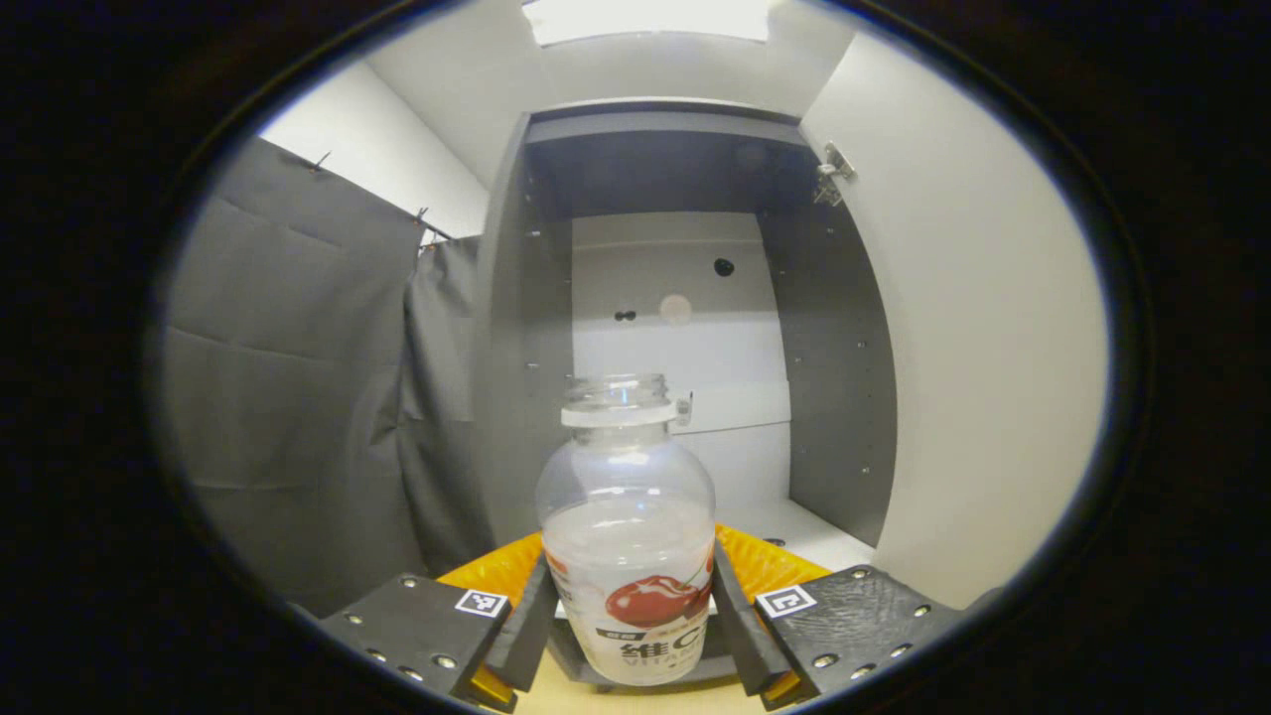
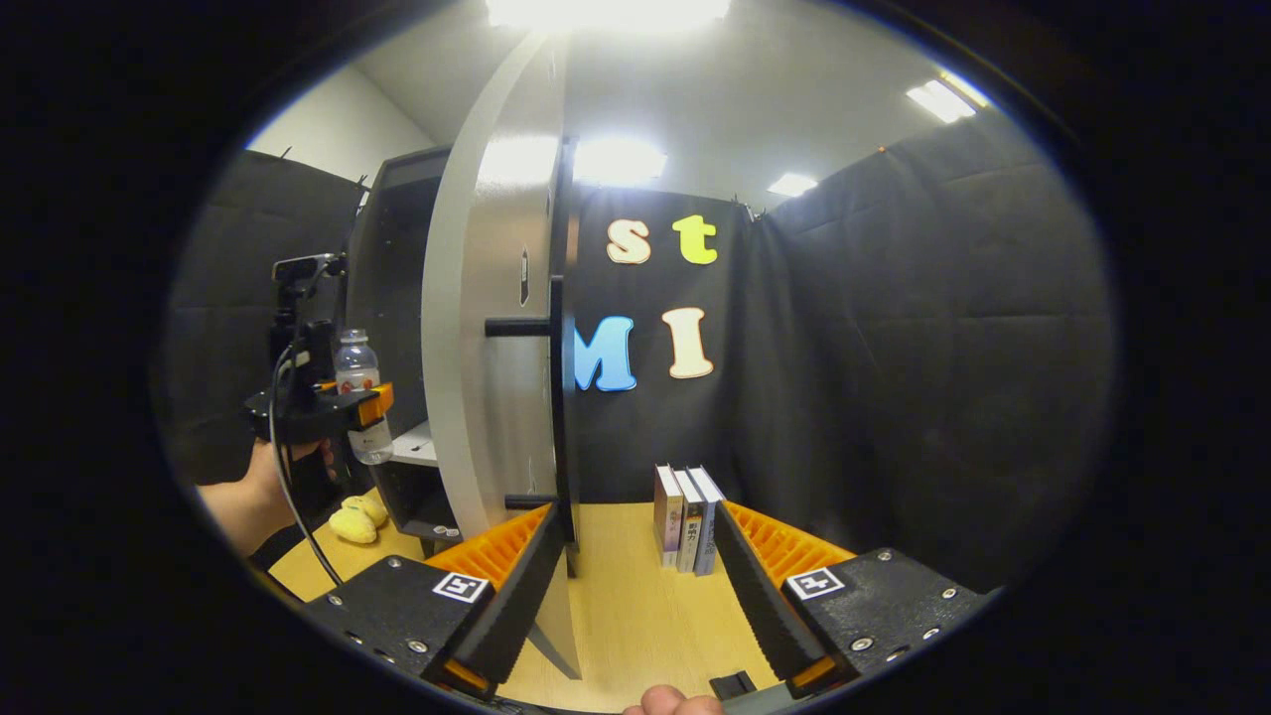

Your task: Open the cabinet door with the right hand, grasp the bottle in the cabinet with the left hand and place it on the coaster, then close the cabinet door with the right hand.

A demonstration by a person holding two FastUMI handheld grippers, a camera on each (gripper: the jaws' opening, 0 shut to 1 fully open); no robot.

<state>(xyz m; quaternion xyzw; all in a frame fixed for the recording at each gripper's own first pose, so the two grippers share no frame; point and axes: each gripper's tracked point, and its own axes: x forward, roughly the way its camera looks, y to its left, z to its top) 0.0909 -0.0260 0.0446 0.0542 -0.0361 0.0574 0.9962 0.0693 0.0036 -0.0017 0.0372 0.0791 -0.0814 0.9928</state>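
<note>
Open cabinet (image 1: 834,397) behind left tongs (image 1: 630,621) clamped level around upright bottle (image 1: 628,536), right tongs (image 2: 635,596) spread

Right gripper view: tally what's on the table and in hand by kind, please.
Books: 3
Bottle: 1, held in the left gripper
Yellow soft toy: 1
Cabinet: 1, door open
Total: 6

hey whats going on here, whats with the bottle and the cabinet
A person is working with a handheld gripper in each hand. The left gripper is shut on the bottle, holding it upright in front of the open cabinet. The cabinet door stands swung open, and the right gripper is open beside the door's edge, gripping nothing. Some books stand on the wooden table behind the door.
</note>
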